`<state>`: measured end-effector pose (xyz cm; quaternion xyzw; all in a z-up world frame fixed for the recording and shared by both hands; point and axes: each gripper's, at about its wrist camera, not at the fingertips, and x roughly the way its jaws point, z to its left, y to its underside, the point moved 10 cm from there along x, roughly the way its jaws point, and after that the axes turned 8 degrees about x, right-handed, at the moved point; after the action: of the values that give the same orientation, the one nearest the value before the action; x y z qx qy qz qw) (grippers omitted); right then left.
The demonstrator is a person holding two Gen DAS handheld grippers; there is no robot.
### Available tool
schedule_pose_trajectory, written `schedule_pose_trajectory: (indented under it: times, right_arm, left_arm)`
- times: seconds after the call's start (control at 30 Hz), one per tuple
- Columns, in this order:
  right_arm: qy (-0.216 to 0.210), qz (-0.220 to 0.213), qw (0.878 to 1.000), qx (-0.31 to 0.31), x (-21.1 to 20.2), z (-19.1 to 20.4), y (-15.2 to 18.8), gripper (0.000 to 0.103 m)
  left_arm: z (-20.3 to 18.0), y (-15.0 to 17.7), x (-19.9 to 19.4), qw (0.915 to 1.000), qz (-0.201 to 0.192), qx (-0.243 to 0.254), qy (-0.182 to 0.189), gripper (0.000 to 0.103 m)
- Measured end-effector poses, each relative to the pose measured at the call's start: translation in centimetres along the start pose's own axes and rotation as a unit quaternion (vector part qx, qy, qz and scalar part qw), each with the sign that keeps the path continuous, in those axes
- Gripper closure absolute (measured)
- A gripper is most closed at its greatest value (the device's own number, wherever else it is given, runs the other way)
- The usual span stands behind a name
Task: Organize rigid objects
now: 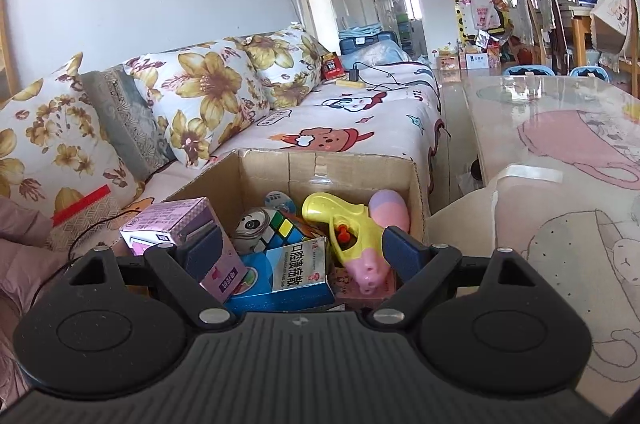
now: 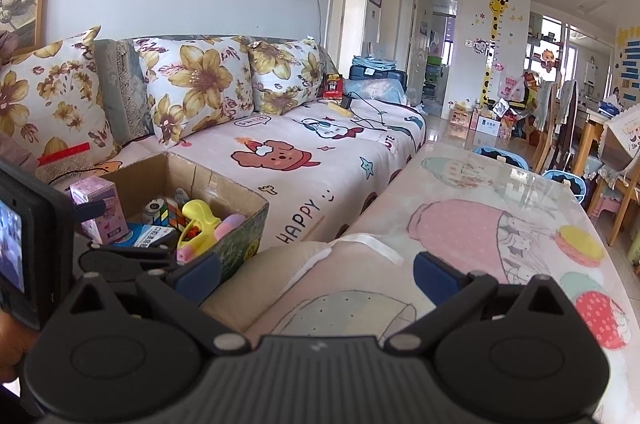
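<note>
Hovering wide-jawed over the corrugated cardboard box point(image 1: 360, 166) of glossy toys, the left gripper point(image 1: 304, 252) and right gripper point(image 2: 316, 274) hold nothing.

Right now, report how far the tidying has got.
Done: the cardboard box already holds the yellow toy gun, Rubik's cube and blue medicine box. In hand: nothing; the left gripper is open above the box and the right gripper open over the table. Left: no loose items visible.
</note>
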<state>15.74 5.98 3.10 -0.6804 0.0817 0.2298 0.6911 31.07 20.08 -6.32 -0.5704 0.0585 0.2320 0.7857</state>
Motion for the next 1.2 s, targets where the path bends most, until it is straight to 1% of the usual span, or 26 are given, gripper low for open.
schedule_pose_trajectory:
  times: [0.07, 0.27, 0.33, 0.43, 0.53, 0.8, 0.9, 1.1, 1.2]
  right_arm:
    - [0.0, 0.001, 1.0, -0.002, 0.0, 0.2, 0.1, 0.001]
    - [-0.005, 0.002, 1.0, -0.01, -0.5, 0.9, 0.5, 0.001]
    - [-0.005, -0.003, 1.0, -0.011, -0.9, 1.1, 0.5, 0.001]
    - [-0.002, -0.009, 1.0, -0.009, -1.6, 1.3, 0.3, 0.001]
    - [0.002, -0.016, 1.0, 0.003, -2.6, 1.2, -0.2, 0.001]
    - [0.007, -0.035, 0.999, 0.018, -6.5, 2.4, -1.2, 0.001]
    - [0.008, -0.038, 0.999, 0.021, -7.9, 3.0, -1.1, 0.001]
    - [-0.01, -0.036, 0.999, 0.03, -10.1, 5.0, -0.7, 0.001]
    - [-0.018, -0.035, 0.999, 0.029, -10.8, 6.3, -0.3, 0.001]
  left_arm:
    - [0.5, 0.0, -0.1, 1.0, -0.001, -0.009, -0.003, 0.0]
    - [0.7, -0.3, -0.9, 0.9997, -0.015, -0.018, 0.007, 0.0]
    - [1.2, -0.7, -1.6, 0.9994, -0.021, -0.027, 0.0, 0.0]
    - [1.7, -1.4, -3.6, 0.9986, -0.032, -0.041, -0.011, 0.0]
    - [1.9, -2.0, -5.8, 0.9984, -0.032, -0.044, -0.012, 0.0]
    - [2.8, -3.2, -11.8, 0.9986, -0.028, -0.045, 0.003, 0.0]
    - [3.3, -3.2, -13.7, 0.9985, -0.023, -0.049, 0.014, 0.0]
    - [5.1, -2.3, -16.9, 0.9983, -0.016, -0.055, 0.013, 0.0]
    - [6.1, -1.7, -18.1, 0.9977, -0.01, -0.064, 0.02, 0.0]
